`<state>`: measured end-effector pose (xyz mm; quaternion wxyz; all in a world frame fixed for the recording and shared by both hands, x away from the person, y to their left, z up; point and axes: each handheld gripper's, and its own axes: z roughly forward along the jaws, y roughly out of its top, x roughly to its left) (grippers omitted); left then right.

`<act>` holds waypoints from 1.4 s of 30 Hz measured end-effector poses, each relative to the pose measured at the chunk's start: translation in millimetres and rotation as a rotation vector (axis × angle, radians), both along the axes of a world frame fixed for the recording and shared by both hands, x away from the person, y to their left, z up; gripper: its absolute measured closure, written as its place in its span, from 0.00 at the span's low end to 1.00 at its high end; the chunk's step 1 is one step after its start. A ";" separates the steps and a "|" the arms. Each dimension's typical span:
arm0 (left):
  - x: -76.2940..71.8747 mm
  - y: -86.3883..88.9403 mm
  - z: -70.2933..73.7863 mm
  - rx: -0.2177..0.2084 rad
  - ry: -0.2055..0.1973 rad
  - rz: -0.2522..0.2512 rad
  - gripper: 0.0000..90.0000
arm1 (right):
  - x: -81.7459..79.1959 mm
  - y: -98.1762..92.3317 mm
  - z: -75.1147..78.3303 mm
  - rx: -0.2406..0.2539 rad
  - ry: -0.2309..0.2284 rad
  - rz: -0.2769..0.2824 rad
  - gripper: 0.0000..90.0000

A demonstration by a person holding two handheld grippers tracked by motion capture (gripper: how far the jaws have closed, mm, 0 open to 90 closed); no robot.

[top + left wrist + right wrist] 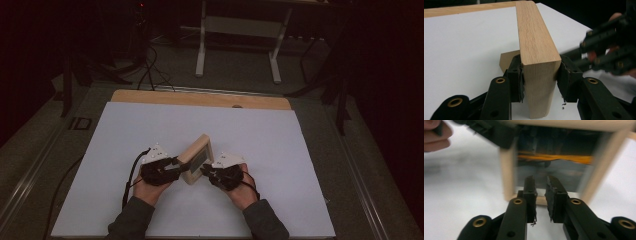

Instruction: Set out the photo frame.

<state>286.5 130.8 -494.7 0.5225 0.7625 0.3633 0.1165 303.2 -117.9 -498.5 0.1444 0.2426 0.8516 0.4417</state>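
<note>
Between the two grippers, near the middle of the white table [280, 135], a wooden frame [196, 158] is standing on edge. The left gripper [539, 75] is clamping one wooden side of it, a pad pressing on each face, so the frame's thick edge is rising straight ahead of that gripper and running away from it toward the table's far side. The right gripper [541, 187] is pointing at the frame's glass face from the opposite side; its jaws are standing a narrow gap apart with nothing between them, and the frame's lower rail is lying just past their tips. In the high view the frame's long axis is slanting from near the left gripper [172, 164] away toward the far right, and the right gripper [206, 172] is sitting just beside its near corner. Both hands are close, but the left is the one carrying the frame, while the right looks free to take a fresh hold on the rail in front of it
</note>
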 end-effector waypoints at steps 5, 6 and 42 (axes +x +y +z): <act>-1.3 -0.6 -0.1 0.007 -0.014 -0.019 0.68 | 6.2 -17.4 8.2 0.040 -0.018 -0.068 0.78; -1.7 -0.9 -0.1 0.008 -0.016 -0.024 0.68 | 7.3 -20.5 9.9 0.048 -0.023 -0.078 0.76; -7.1 -4.6 -3.7 0.064 -0.152 -0.207 0.68 | 23.1 -30.6 32.7 0.191 -0.019 -0.020 0.27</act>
